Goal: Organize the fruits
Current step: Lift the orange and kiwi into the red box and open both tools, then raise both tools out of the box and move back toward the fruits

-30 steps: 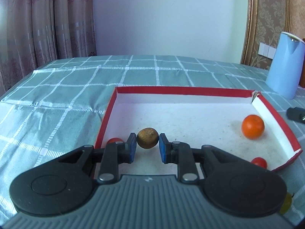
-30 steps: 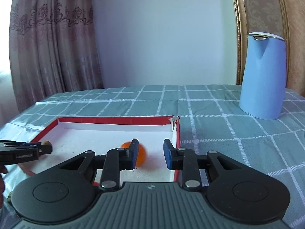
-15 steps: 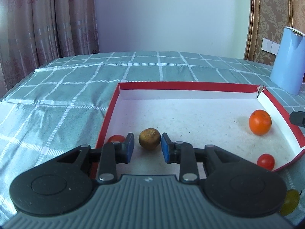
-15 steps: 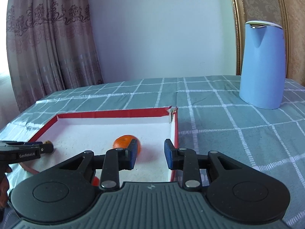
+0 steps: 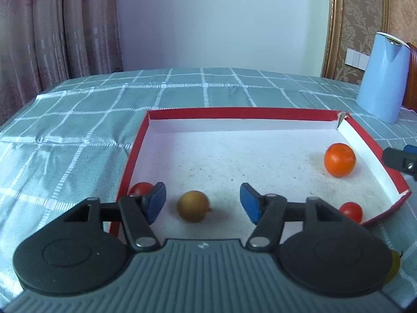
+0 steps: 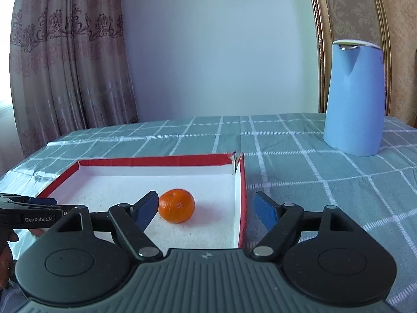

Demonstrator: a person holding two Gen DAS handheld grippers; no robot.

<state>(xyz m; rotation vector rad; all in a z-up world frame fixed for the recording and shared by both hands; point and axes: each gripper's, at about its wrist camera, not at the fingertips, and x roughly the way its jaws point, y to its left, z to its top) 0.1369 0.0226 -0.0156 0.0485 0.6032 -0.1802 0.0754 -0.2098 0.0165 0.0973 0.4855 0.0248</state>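
Left gripper (image 5: pixel 203 201) hanging low over the near part of the tray (image 5: pixel 242 113), blue pads spread wide apart, gripping nothing. Brown fruit (image 5: pixel 193 206) lying on the white floor of the tray between the two pads, nearer to the left pad but not touching it, with bare floor showing on both sides. Small red tomato (image 5: pixel 140 187) sitting behind the left pad, close against the left red wall. Second red tomato (image 5: pixel 351 211) resting near the front right corner of the tray, partly hidden by the gripper body. Orange (image 5: pixel 339 163) lying farther right, just beside the right wall. Yellowish fruit (image 5: pixel 393 266) peeking out on the cloth at the lower right, outside the tray, mostly hidden.

Right gripper (image 6: pixel 207 210) also standing wide open and empty, reaching over the right wall of the tray (image 6: pixel 156 160), left pad inside and right pad outside above the checked tablecloth (image 6: pixel 325 169). Orange (image 6: pixel 177 205) sitting just beside the left pad; contact impossible to tell. Blue kettle (image 6: pixel 355 96) standing upright on the cloth, well apart, toward the far right.
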